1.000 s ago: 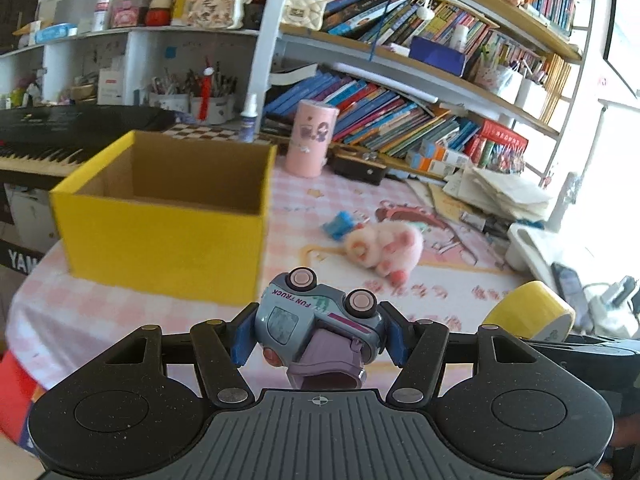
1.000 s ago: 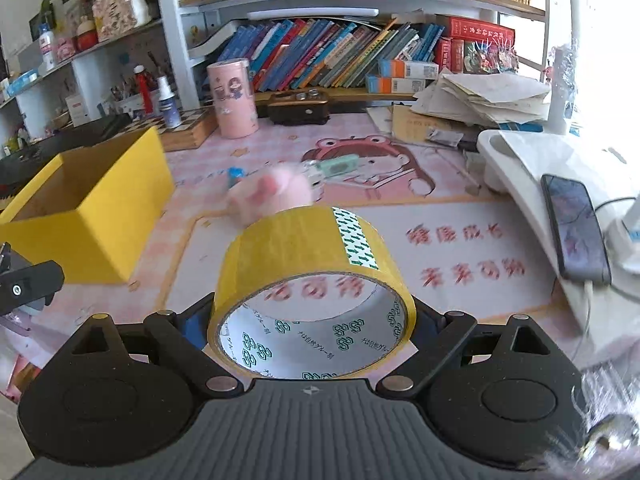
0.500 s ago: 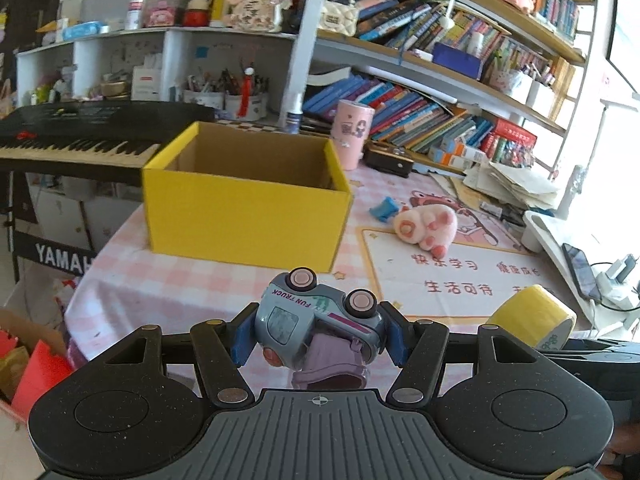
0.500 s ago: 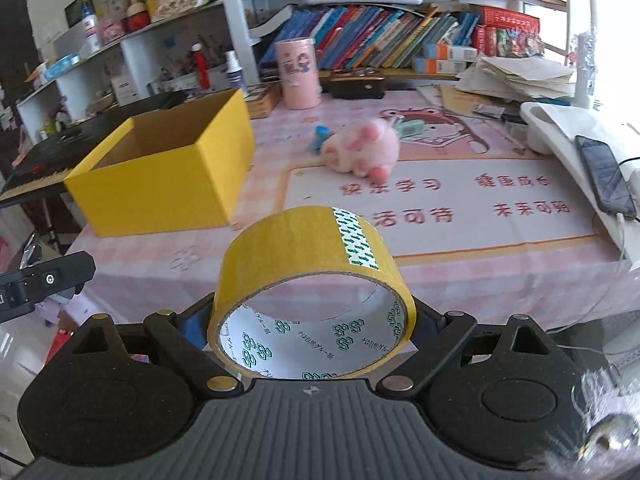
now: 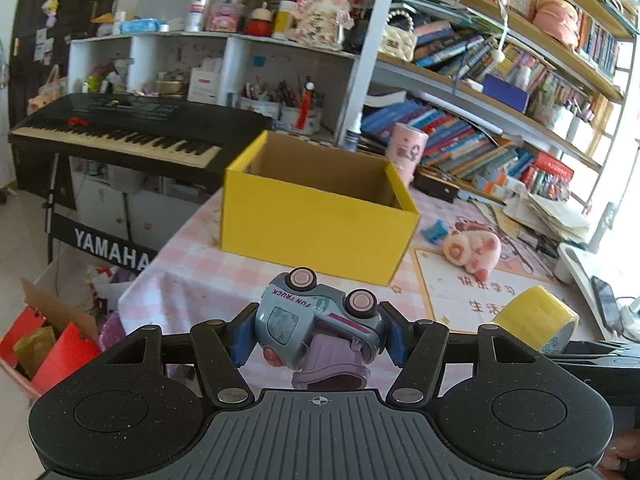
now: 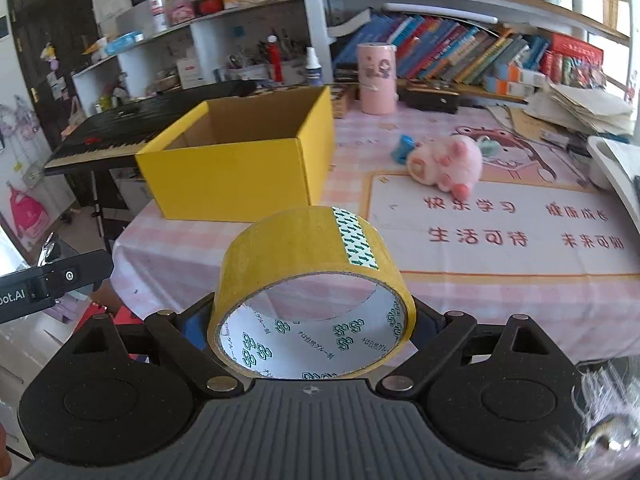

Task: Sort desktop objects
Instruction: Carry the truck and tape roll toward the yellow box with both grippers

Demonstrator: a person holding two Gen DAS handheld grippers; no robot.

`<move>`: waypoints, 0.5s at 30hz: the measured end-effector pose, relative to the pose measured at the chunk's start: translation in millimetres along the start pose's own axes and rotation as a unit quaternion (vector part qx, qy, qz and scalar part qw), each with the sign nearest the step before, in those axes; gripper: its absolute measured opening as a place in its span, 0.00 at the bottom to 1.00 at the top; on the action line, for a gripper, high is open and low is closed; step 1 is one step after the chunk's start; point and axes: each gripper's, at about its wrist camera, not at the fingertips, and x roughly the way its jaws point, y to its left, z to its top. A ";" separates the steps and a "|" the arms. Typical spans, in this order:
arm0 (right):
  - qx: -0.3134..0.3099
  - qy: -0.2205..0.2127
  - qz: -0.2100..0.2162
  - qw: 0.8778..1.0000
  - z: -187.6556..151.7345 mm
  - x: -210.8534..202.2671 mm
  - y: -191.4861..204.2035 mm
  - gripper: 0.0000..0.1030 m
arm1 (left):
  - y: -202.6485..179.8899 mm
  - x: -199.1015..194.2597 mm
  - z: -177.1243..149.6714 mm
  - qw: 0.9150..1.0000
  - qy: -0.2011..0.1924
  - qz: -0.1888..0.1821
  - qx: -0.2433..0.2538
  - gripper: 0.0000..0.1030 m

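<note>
My left gripper (image 5: 318,334) is shut on a grey-blue toy truck (image 5: 316,320), held in the air in front of the table's near edge. My right gripper (image 6: 312,330) is shut on a roll of yellow tape (image 6: 308,280), also off the table; the roll shows at the right of the left wrist view (image 5: 536,322). An open yellow cardboard box (image 5: 316,220) stands on the pink checked tablecloth ahead; it also shows in the right wrist view (image 6: 244,164). A pink plush toy (image 6: 444,160) and a small blue object (image 6: 402,148) lie right of the box.
A black Yamaha keyboard (image 5: 120,136) stands left of the table. A pink cylinder (image 6: 376,78), books and stacked papers (image 6: 580,108) line the table's back. A phone (image 5: 606,302) lies at the right edge. A red carton (image 5: 52,344) sits on the floor at left.
Both grippers have pulled back and up from the table with their objects still held. The box and plush toy now look farther away.
</note>
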 end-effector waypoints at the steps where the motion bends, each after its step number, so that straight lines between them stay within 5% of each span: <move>1: -0.001 0.001 0.003 1.000 0.9 1.4 2.1 0.89 | 1.9 -2.8 0.7 1.000 -0.005 0.004 0.000 0.60; 15: -0.032 -0.001 0.040 0.999 10.2 13.3 33.6 0.89 | 24.5 -6.9 6.0 0.999 -0.018 0.028 -0.006 0.60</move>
